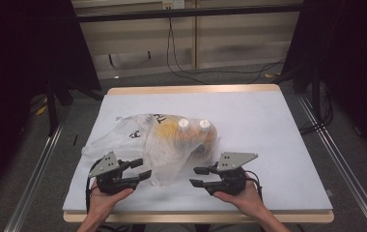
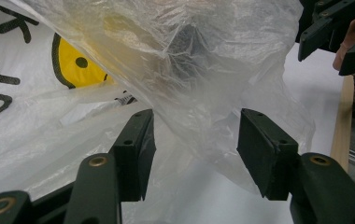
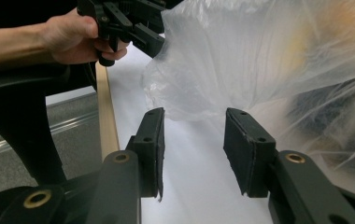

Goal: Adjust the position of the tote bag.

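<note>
— Surface and room?
— White worktop (image 1: 268,125) with a wooden edge, grey floor and cables behind, dark curtains at both sides.

— The bag?
— Clear plastic bag (image 1: 172,140) lies left of centre, near the front edge. Contents blur into orange and dark shapes; two white caps show through.

— Your claws?
— Left claw (image 1: 140,170) open, film between the jaws, pads not pressing. Right claw (image 1: 197,176) open, just beside the bag.

— Room?
— Bare worktop right and behind.
</note>
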A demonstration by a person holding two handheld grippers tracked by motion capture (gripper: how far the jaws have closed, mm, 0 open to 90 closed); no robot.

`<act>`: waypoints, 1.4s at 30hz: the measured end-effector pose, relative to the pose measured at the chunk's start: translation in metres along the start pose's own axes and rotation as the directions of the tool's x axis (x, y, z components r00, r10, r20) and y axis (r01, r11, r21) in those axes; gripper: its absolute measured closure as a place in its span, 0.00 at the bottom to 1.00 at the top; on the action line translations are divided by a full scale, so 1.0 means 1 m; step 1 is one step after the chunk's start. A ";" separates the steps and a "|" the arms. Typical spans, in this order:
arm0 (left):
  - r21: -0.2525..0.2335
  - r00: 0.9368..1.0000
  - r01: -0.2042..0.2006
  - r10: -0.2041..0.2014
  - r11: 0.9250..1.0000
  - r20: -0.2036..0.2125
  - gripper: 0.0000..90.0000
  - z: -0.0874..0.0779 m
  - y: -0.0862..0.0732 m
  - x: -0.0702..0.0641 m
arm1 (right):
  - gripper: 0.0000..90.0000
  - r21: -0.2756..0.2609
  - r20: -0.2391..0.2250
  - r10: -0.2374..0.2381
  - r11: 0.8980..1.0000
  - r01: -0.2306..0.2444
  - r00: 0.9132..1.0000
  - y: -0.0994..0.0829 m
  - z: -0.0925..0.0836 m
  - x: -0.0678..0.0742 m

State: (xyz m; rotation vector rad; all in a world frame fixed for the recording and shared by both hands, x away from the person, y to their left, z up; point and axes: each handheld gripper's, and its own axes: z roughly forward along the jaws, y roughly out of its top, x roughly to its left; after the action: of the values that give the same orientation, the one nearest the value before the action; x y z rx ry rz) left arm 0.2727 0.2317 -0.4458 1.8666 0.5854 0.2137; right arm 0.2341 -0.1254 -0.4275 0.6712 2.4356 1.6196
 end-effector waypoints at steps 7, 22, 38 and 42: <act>0.014 1.000 0.011 -0.012 1.000 0.027 0.62 0.005 0.000 0.001 | 0.64 0.011 -0.010 -0.001 1.000 0.001 1.000 -0.001 0.005 0.000; -0.015 0.992 -0.005 0.007 1.000 0.126 0.99 0.000 0.016 -0.008 | 0.64 0.002 -0.001 -0.004 1.000 0.004 1.000 0.001 0.001 0.000; -0.086 0.976 -0.086 0.101 0.993 0.193 0.99 0.021 0.084 -0.026 | 0.66 -0.070 0.049 -0.044 0.996 0.047 0.998 0.020 -0.023 0.003; -0.099 0.975 -0.085 0.103 0.991 0.196 1.00 0.033 0.094 -0.028 | 0.64 -0.090 0.048 -0.056 0.994 0.060 0.997 0.026 -0.029 0.006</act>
State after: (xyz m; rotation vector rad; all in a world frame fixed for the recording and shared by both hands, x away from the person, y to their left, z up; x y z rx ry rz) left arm 0.2901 0.1661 -0.3675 1.8033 0.3434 0.1096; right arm 0.2259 -0.1383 -0.3910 0.6110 2.3114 1.6627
